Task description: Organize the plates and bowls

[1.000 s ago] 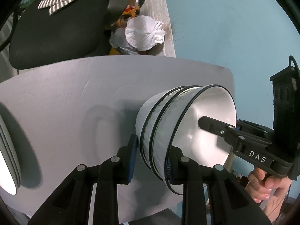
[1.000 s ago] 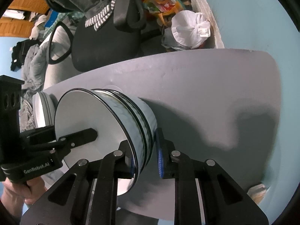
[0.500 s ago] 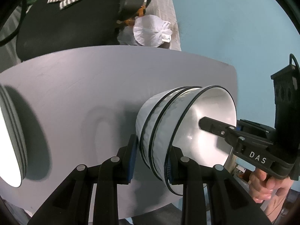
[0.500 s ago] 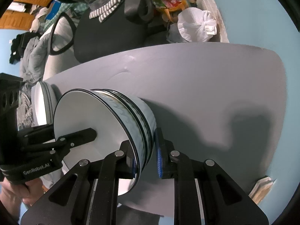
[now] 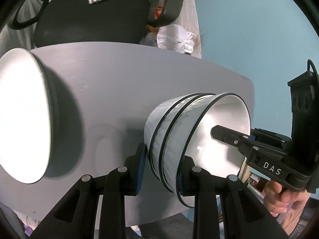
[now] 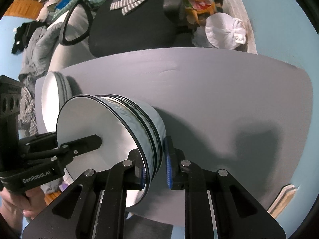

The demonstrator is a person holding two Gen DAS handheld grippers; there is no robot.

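Note:
A stack of white bowls with black rims (image 5: 171,139) is held above the grey table (image 5: 123,83), gripped from both sides. My left gripper (image 5: 159,171) is shut on the stack's wall near the rim. My right gripper (image 6: 155,167) is shut on the opposite side of the same stack (image 6: 139,123). Each gripper's inner finger shows inside the top bowl in the other view. A stack of white plates (image 5: 26,119) sits on the table at the left, also in the right wrist view (image 6: 53,97).
A black office chair (image 6: 131,23) with a striped cloth stands behind the table. A tied white plastic bag (image 6: 223,29) lies on the floor beyond the far edge. Piles of clothes (image 6: 33,43) lie at far left. The light blue floor (image 5: 249,29) surrounds the table.
Both grippers have carried the bowl stack leftward, toward the plates. The plate stack now looms much larger at the left of the left wrist view. The grips have not changed.

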